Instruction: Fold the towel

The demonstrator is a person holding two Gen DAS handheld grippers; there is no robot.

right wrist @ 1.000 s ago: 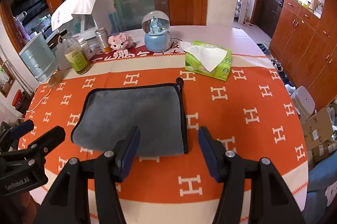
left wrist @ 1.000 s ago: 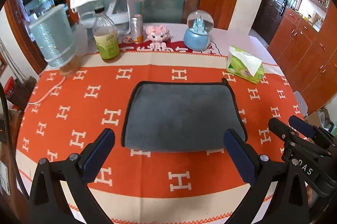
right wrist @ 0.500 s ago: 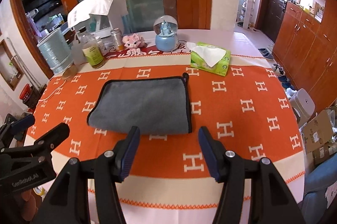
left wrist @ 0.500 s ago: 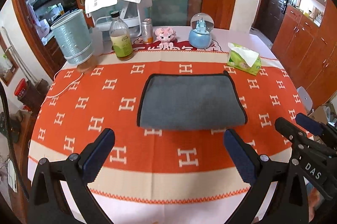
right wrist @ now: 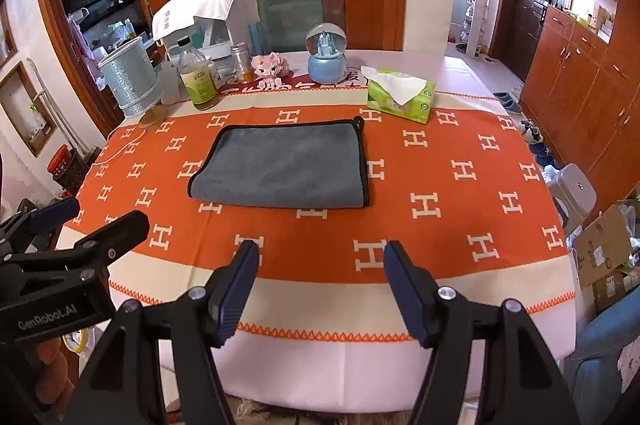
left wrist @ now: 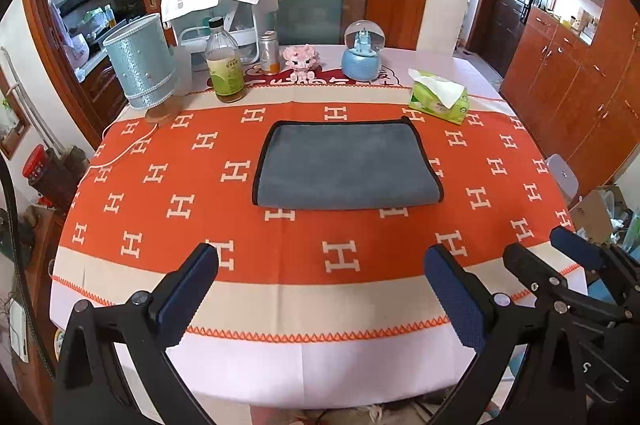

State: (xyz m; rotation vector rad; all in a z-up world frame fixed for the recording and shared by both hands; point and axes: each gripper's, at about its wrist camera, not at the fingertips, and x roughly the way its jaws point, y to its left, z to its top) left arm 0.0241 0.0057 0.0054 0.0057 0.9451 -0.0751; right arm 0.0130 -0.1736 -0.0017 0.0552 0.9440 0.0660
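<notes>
Grey towel [left wrist: 347, 169] lies flat mid-worktop [left wrist: 360, 357], long axis left-right, well ahead of both grippers. Left gripper [left wrist: 320, 289] and right gripper [right wrist: 318, 285] hover with fingers spread wide, empty, about equally distant.

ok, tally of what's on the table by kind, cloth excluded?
Towel: 1
Tissue box: 1
Snow globe: 1
Pink toy: 1
Bottle: 1
Can: 1
Blue lamp: 1
White appliance: 1
Total: 8
</notes>
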